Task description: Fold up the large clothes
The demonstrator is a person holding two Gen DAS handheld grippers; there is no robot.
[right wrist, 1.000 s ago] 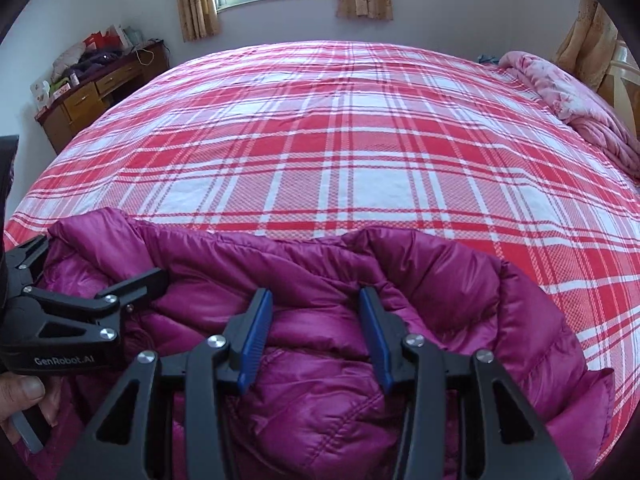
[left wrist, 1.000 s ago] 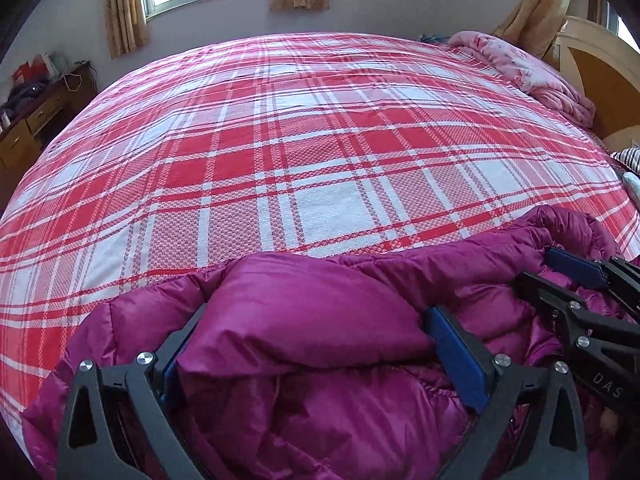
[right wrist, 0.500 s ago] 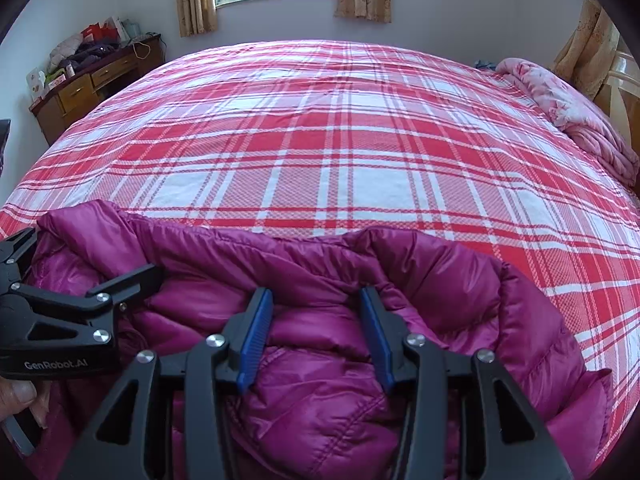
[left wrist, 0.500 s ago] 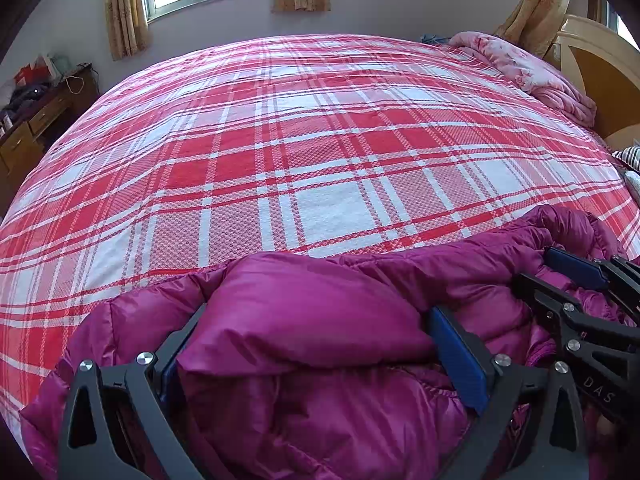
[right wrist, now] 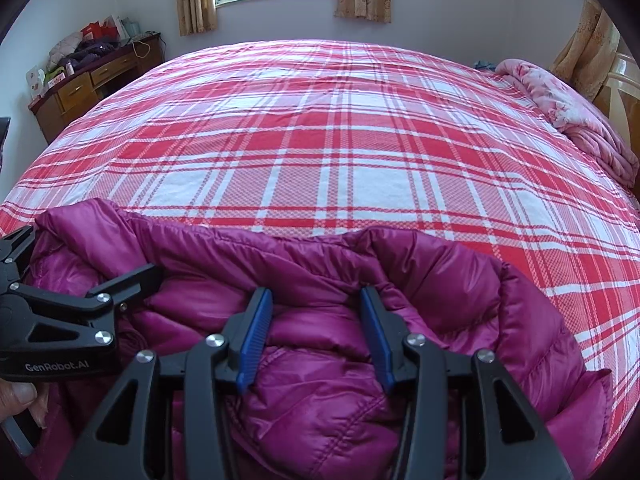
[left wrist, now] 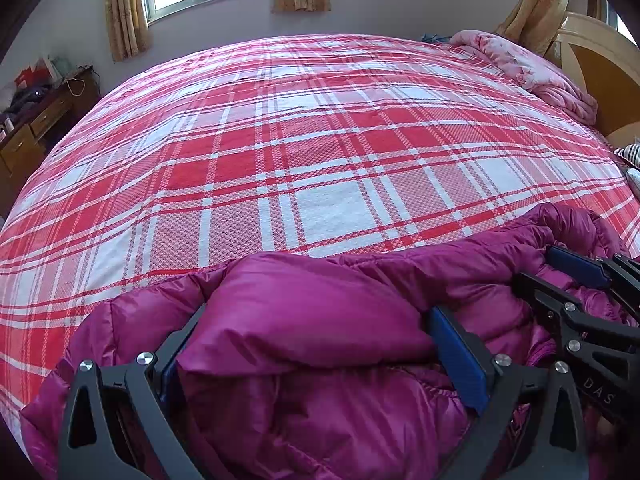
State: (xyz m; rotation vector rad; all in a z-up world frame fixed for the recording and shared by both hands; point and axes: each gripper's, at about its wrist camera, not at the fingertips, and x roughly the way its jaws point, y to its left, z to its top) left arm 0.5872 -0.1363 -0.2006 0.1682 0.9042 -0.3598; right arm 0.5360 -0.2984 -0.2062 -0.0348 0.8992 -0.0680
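Observation:
A magenta puffer jacket (left wrist: 304, 420) lies bunched at the near edge of the red plaid bed (left wrist: 320, 140). My left gripper (left wrist: 316, 336) stands wide, and its blue pads press both sides of a thick puffed fold of the jacket. In the right wrist view the same jacket (right wrist: 460, 280) spreads across the bottom, and my right gripper (right wrist: 316, 328) is shut on a narrower fold near its upper edge. Each gripper shows in the other's view: the right gripper (left wrist: 556, 276) at the right, the left gripper (right wrist: 86, 254) at the left. A person's hand (right wrist: 16, 396) holds the left one.
The plaid bedspread (right wrist: 320, 140) stretches flat beyond the jacket. A folded pink quilt (left wrist: 532, 68) lies at the far right by the wooden headboard (left wrist: 600, 80). A cluttered wooden dresser (right wrist: 88, 84) stands at the left wall, below a curtained window.

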